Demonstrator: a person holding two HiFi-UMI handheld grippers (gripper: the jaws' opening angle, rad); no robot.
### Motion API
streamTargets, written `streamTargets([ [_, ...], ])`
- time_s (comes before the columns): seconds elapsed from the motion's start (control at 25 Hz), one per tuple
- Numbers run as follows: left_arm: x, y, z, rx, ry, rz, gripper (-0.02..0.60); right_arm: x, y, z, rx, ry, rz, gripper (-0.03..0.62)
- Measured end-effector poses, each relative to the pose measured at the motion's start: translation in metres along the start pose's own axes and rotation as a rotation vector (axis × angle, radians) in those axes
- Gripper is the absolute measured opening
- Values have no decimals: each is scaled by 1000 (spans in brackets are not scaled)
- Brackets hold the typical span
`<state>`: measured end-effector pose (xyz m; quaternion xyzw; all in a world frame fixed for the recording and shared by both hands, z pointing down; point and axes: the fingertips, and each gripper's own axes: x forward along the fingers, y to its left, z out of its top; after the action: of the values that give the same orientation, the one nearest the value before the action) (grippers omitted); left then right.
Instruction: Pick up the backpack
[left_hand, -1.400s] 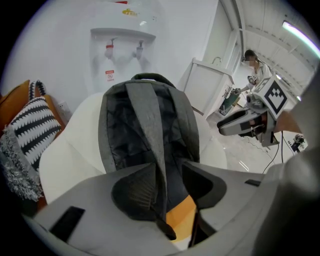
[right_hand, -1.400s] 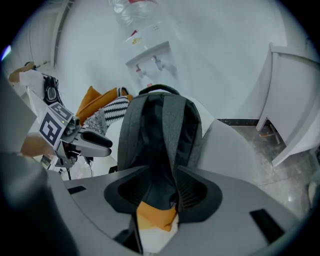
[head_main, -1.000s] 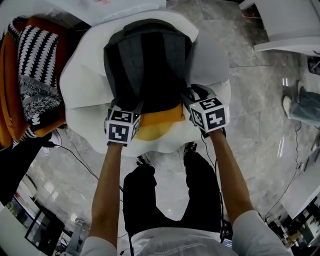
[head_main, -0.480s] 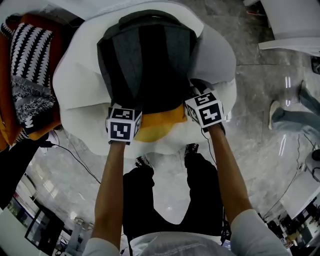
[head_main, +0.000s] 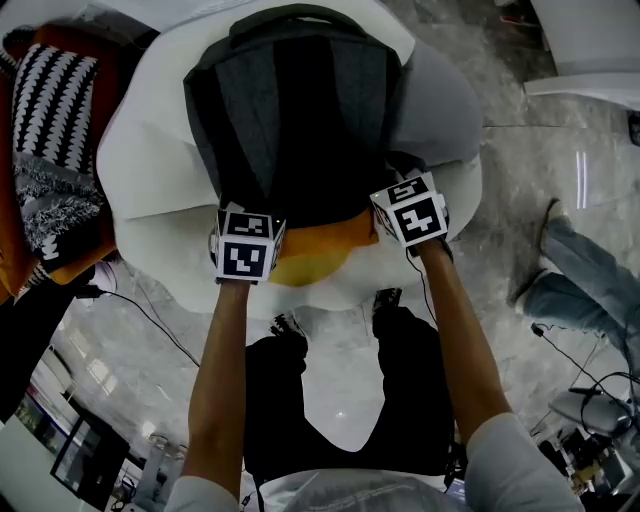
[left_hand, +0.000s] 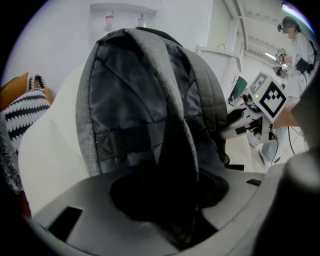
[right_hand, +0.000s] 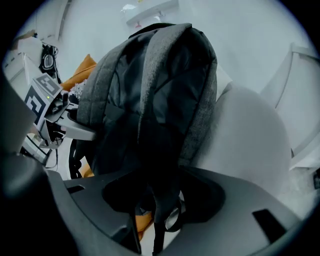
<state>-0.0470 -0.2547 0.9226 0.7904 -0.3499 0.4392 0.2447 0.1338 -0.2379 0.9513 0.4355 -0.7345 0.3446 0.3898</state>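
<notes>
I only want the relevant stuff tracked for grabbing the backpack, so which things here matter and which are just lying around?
In the job: backpack; left gripper, jaws just opening, a shoulder strap between them; right gripper, open over the other strap.
Lying about: white chair; orange cushion; zigzag cushion; floor cable.

You will find no legible text, brand or number. The only markings are black-and-white square patterns on the cube of the left gripper and the cube of the right gripper.
</notes>
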Motion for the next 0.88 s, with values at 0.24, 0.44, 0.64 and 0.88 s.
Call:
streamTargets([
  [0.24, 6, 4, 4, 0, -29, 35, 215, 12, -2, -1, 69, -24, 13, 183],
  [0.44, 7, 3, 5, -12, -47, 31, 210, 17, -9, -4, 96, -47, 3, 183],
  [0.64, 0, 4, 3, 2, -36, 28, 162, 14, -6, -5, 94, -27, 26, 170],
  [0.88, -13, 2, 4, 45, -8, 33, 116, 0, -7, -7, 20, 4, -19, 60],
])
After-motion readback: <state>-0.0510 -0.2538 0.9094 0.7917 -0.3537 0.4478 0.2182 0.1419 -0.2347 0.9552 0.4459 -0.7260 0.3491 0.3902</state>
